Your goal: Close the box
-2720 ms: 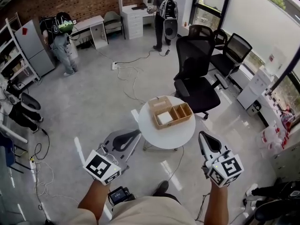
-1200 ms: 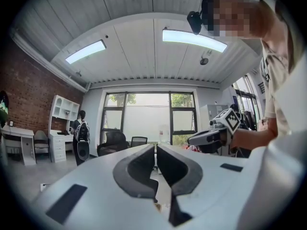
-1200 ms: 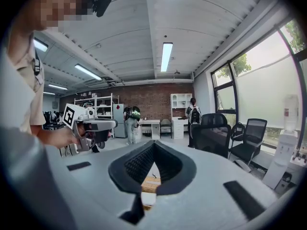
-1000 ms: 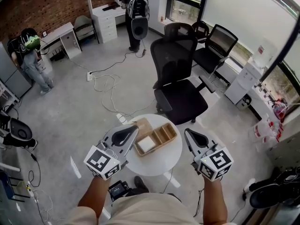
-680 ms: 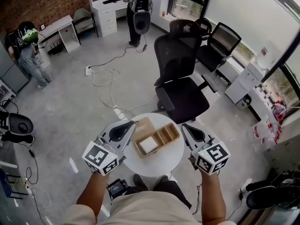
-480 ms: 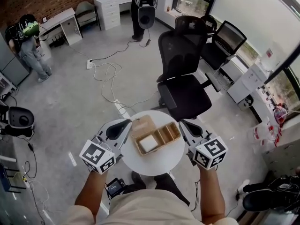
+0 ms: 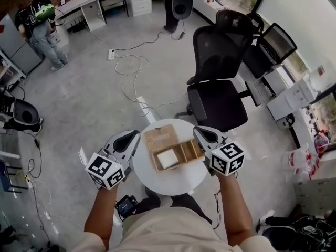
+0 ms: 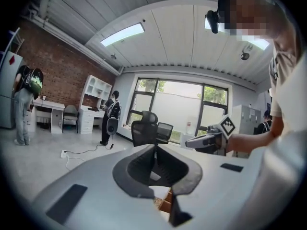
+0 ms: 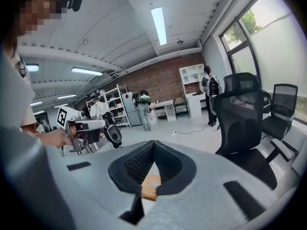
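An open wooden box (image 7: 181, 152) rests on a small round white table (image 7: 170, 181). Its woven lid (image 7: 160, 137) lies folded back at the far left, and a white item (image 7: 168, 159) fills one compartment. My left gripper (image 7: 136, 134) hangs at the table's left edge, shut and empty, just left of the lid. At the right end of the box my right gripper (image 7: 195, 130) is also shut and holds nothing. In the left gripper view, a bit of the box (image 8: 163, 203) shows under the closed gripper (image 8: 155, 148). The right gripper view shows the lid (image 9: 149, 186) below its closed gripper (image 9: 153, 143).
A black office chair (image 7: 219, 83) stands just beyond the table. White cables (image 7: 134, 70) trail over the grey floor to the far left. More chairs (image 7: 273, 43) are at the right by the window. Two people (image 7: 42, 25) stand far off by desks.
The view has closed in on the table. Both grippers have moved forward from in front of the table to flank the box, staying shut.
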`<state>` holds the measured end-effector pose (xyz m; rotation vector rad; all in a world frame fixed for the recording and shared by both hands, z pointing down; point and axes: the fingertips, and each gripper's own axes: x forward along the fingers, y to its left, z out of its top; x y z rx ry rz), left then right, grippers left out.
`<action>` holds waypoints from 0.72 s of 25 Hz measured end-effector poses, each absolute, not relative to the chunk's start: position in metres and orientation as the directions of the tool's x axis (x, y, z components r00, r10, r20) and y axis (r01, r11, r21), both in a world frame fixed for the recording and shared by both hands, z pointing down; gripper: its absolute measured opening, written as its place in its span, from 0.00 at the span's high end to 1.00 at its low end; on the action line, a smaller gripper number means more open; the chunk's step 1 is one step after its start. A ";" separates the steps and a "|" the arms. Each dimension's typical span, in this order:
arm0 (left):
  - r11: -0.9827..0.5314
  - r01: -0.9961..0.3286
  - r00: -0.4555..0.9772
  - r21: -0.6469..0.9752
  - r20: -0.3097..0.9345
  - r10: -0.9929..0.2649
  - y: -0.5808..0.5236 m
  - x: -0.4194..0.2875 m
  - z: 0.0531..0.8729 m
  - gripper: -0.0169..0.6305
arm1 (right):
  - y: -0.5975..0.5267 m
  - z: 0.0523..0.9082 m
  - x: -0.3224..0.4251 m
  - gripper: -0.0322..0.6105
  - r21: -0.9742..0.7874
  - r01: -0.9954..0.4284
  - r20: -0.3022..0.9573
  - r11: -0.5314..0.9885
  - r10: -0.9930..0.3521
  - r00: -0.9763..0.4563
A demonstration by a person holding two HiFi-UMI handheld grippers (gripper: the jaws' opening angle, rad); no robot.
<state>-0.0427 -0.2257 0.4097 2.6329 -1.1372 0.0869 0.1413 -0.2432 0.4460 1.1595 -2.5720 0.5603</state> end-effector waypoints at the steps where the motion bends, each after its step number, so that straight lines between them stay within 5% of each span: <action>1: -0.642 -0.729 0.682 0.238 0.170 -0.711 -0.229 -0.043 0.418 0.95 | -0.248 0.455 0.141 0.96 -0.247 -0.753 0.399 0.610 -0.643 -0.653; 18: -0.479 -0.792 0.602 0.380 0.350 -0.718 -0.263 -0.052 0.572 0.95 | -0.296 0.610 0.120 0.96 -0.395 -0.685 0.563 0.612 -0.428 -0.707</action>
